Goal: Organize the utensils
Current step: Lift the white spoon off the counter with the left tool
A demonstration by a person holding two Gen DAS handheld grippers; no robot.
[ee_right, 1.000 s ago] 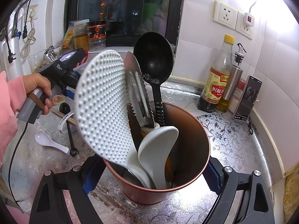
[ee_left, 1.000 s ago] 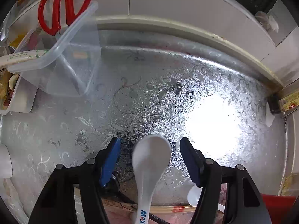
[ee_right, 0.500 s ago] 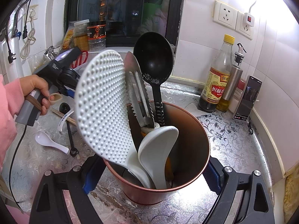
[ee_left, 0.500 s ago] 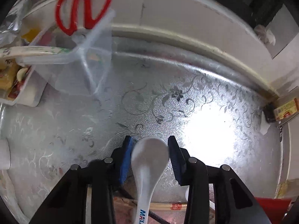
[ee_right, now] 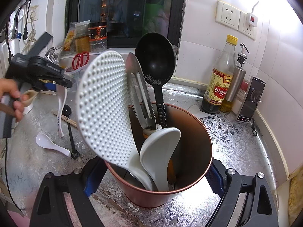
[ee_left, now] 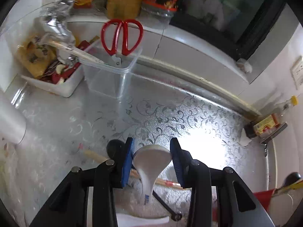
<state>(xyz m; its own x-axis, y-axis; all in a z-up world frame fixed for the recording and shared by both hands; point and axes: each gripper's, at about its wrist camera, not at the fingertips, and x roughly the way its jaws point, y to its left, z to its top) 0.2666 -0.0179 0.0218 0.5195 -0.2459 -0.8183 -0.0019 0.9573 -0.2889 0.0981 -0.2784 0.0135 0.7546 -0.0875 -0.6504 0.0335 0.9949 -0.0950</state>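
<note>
The white spoon (ee_left: 151, 160) sits pinched by its bowl between your left gripper's (ee_left: 152, 158) pads, handle dangling — carry it level to the copper holder (ee_right: 189, 179), which your right gripper (ee_right: 151, 177) clamps steady, and lower it handle-first.

1. Rice paddle (ee_right: 102, 102), tongs (ee_right: 140, 94), ladle (ee_right: 155, 64) standing in holder (ee_right: 198, 170).
2. Left of holder, on counter (ee_right: 236, 151): small spoon (ee_right: 49, 143).
3. Right, against wall: bottle (ee_right: 221, 79), phone (ee_right: 250, 100).
</note>
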